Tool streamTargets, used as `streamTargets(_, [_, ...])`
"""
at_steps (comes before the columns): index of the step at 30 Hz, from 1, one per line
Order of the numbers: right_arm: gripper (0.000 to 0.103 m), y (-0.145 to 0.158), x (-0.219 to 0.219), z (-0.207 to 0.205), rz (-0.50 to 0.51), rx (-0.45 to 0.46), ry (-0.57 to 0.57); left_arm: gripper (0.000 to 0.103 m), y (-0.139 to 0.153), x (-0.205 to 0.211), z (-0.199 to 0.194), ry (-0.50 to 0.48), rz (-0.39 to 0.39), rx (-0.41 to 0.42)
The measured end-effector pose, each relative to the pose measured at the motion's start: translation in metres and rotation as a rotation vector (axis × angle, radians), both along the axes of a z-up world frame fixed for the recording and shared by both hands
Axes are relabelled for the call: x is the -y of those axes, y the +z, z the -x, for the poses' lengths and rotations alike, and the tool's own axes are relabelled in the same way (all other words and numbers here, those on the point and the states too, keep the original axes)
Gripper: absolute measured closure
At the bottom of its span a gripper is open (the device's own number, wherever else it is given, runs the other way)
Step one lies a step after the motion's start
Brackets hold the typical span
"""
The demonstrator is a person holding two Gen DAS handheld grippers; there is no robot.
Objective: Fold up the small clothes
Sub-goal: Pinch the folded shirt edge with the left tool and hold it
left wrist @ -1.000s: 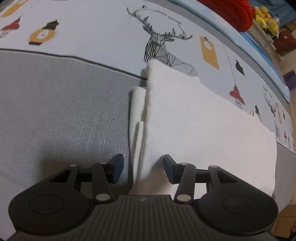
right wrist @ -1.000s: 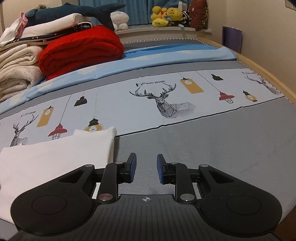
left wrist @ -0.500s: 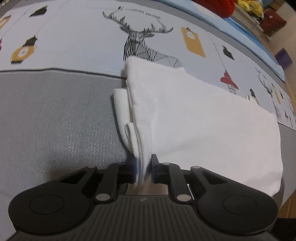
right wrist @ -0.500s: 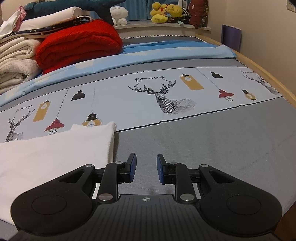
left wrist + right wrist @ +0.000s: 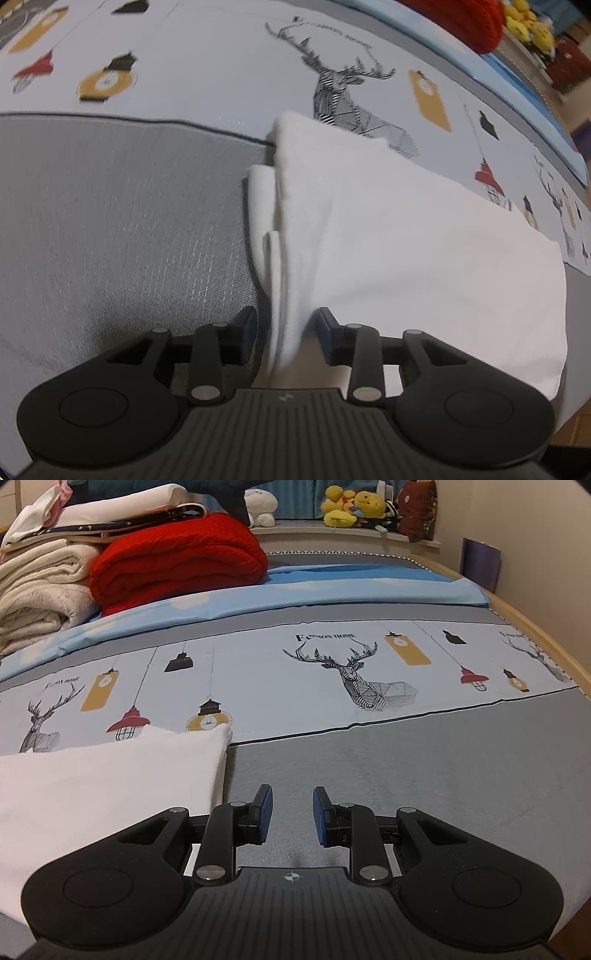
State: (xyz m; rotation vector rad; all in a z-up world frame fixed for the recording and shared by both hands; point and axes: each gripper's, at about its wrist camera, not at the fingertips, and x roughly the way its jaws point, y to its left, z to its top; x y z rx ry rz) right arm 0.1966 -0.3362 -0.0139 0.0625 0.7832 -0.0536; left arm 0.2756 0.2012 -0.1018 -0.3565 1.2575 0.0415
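A folded white garment [image 5: 406, 236] lies flat on the bed, with layered edges along its left side. My left gripper [image 5: 286, 328] is open; its blue-padded fingers stand either side of the garment's near left edge, which rises slightly between them without being pinched. In the right wrist view the same garment [image 5: 110, 782] lies at the lower left. My right gripper [image 5: 291, 812] is open and empty, just right of the garment's edge, low over the grey sheet.
The bed sheet [image 5: 406, 775] is grey with a pale band printed with deer and lanterns. A red knitted blanket [image 5: 177, 561] and stacked cream towels [image 5: 37, 590] lie at the back. Plush toys [image 5: 351, 506] sit on a ledge. The wooden bed edge [image 5: 546, 642] runs along the right.
My left gripper shut on the garment's edge half a second ago and has now opened, letting the fold go. The right gripper has stayed open and almost still.
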Motion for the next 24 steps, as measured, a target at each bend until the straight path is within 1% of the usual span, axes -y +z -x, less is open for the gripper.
streamTargets(3, [0.078, 0.0, 0.002, 0.001, -0.002, 0.0, -0.006, 0.063, -0.003, -0.001, -0.002, 0.02, 0.021, -0.003])
streamTargets(5, [0.078, 0.0, 0.003, 0.002, -0.001, 0.0, -0.009, 0.064, -0.004, 0.003, -0.005, 0.012, 0.016, 0.001])
streamTargets(7, [0.078, 0.0, 0.005, 0.002, -0.002, -0.001, -0.013, 0.067, -0.004, 0.007, -0.007, -0.003, 0.003, 0.007])
streamTargets(9, [0.078, -0.001, 0.007, 0.002, -0.001, -0.001, -0.016, 0.076, -0.004, 0.013, -0.009, -0.023, -0.014, 0.013])
streamTargets(10, [0.078, -0.001, 0.008, 0.003, -0.001, -0.001, -0.019, 0.077, -0.003, 0.015, -0.009, -0.031, -0.021, 0.015])
streamTargets(12, [0.078, 0.0, 0.009, 0.003, -0.002, -0.001, -0.022, 0.084, -0.003, 0.018, -0.009, -0.044, -0.037, 0.021])
streamTargets(17, [0.078, -0.001, 0.007, 0.003, -0.002, 0.001, -0.021, 0.088, -0.001, 0.018, -0.007, -0.059, -0.052, 0.037])
streamTargets(21, [0.078, -0.001, 0.003, 0.002, -0.001, 0.002, -0.011, 0.089, 0.003, 0.021, -0.004, -0.089, -0.092, 0.05])
streamTargets(24, [0.078, -0.001, -0.001, 0.002, 0.004, 0.002, 0.0, 0.089, 0.005, 0.024, -0.002, -0.101, -0.138, 0.046])
